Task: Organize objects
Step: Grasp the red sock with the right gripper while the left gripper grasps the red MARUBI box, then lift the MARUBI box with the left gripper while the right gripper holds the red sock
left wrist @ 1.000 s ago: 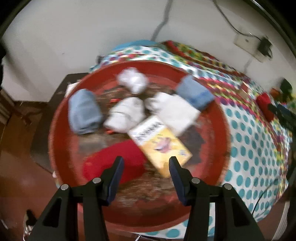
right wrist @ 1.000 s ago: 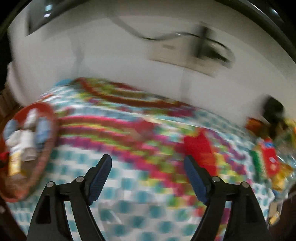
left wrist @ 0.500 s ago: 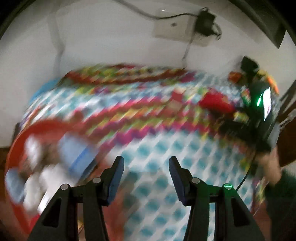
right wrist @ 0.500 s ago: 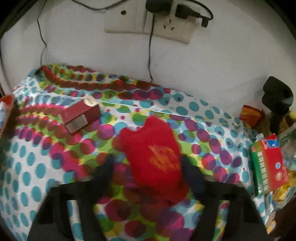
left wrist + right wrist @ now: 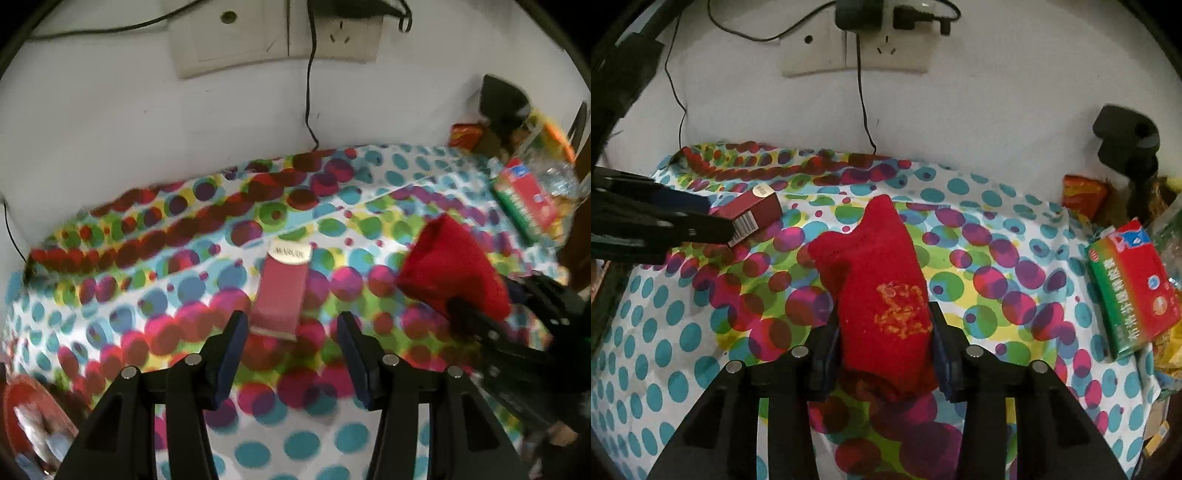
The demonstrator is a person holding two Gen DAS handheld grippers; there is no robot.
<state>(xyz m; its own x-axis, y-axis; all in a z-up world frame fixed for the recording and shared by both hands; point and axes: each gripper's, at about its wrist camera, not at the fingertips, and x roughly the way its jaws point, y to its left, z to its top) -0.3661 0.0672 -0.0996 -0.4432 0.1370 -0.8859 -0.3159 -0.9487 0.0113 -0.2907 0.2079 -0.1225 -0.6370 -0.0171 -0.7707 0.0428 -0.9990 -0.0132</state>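
Note:
A folded red sock [image 5: 882,266] with an orange emblem lies on the dotted tablecloth [image 5: 665,332]. My right gripper [image 5: 884,325] is closing on its near end, and both pads press into the fabric. In the left wrist view the same sock [image 5: 450,266] shows at the right with the right gripper's fingers [image 5: 476,321] on it. A dark red box [image 5: 280,288] lies flat on the cloth. My left gripper [image 5: 290,325] stands open just above the box's near end, with its pads apart from the box. The left gripper's fingers [image 5: 665,221] enter the right wrist view from the left, beside that box [image 5: 753,214].
A red tray [image 5: 22,406] with rolled socks shows at the bottom left. A green and red carton [image 5: 1130,288], snack packets [image 5: 1082,192] and a black object [image 5: 1126,144] crowd the right end. The wall with a socket plate [image 5: 857,51] and hanging cables stands close behind.
My left gripper swung from over the red tray to the dark red box, still open. My right gripper came down over the red sock and its jaws closed onto it.

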